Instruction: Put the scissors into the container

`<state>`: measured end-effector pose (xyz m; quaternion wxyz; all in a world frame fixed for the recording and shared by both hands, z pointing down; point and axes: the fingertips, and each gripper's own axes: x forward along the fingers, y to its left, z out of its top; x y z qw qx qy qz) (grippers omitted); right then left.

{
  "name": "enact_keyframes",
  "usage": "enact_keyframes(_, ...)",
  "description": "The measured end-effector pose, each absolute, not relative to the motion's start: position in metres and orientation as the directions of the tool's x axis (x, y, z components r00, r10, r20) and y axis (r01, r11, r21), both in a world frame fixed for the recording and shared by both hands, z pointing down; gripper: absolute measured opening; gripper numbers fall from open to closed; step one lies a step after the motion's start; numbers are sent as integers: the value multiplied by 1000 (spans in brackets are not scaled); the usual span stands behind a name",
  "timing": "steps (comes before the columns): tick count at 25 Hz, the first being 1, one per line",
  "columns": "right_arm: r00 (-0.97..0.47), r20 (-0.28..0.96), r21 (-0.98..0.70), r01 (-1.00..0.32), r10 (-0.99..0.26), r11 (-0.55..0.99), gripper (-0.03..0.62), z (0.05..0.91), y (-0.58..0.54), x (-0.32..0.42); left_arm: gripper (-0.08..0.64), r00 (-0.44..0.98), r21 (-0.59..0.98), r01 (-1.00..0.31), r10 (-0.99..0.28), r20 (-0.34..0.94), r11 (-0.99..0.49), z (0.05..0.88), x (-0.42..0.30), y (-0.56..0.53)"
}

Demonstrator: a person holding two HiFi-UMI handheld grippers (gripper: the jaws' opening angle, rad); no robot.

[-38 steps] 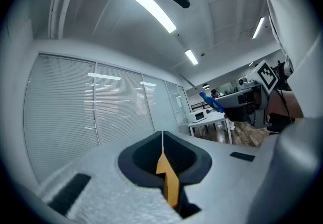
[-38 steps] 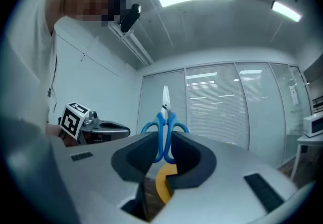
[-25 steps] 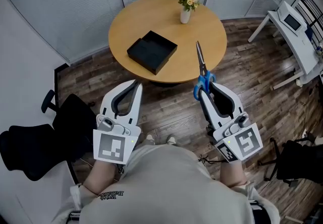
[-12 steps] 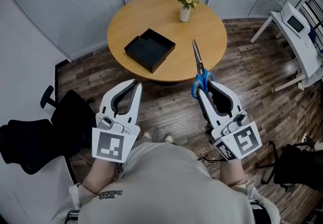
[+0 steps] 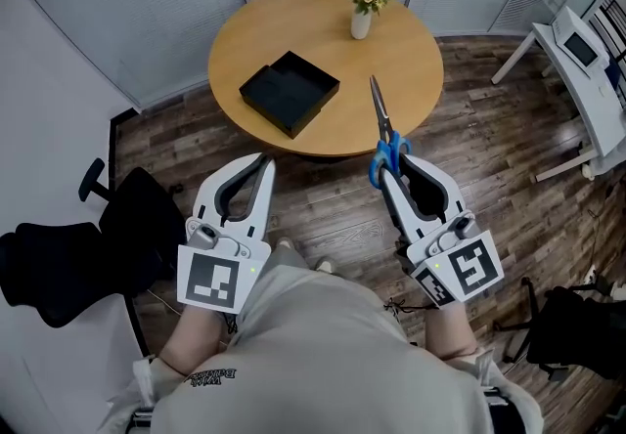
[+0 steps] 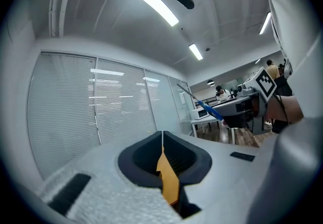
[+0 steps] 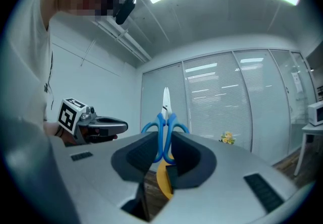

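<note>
Blue-handled steel scissors (image 5: pixel 380 109), stiff, light and pointed, stand clamped by their loops in the right gripper (image 5: pixel 394 171). The left gripper (image 5: pixel 262 164) is closed and empty. The black container (image 5: pixel 290 95) lies at eleven o'clock.

The scissors (image 5: pixel 382 129) in the right gripper (image 5: pixel 388 171) have glossy blue plastic handles and bright metal blades. Ahead of it, a matt black container (image 5: pixel 290 95) (plastic or card, unclear) sits on a smooth wooden table (image 5: pixel 411 51).

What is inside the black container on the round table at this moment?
Nothing shows inside the black container, only its dark floor. The scissors are outside it, held by the right gripper. Its dark corners cannot be read.
</note>
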<state>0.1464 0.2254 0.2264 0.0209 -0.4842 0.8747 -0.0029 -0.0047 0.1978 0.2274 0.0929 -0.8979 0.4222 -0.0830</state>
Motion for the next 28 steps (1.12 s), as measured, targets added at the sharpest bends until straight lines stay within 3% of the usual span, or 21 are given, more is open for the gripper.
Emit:
enact_keyframes(14, -545, -11, 15, -839, -838, 545, 94, 237, 197, 130, 29, 599, -202, -774, -797, 73, -600, 243, -24, 172)
enact_keyframes(28, -555, 38, 39, -830, -831, 556, 94, 246, 100, 108, 29, 608, -172, -773, -790, 72, -611, 257, -38, 71)
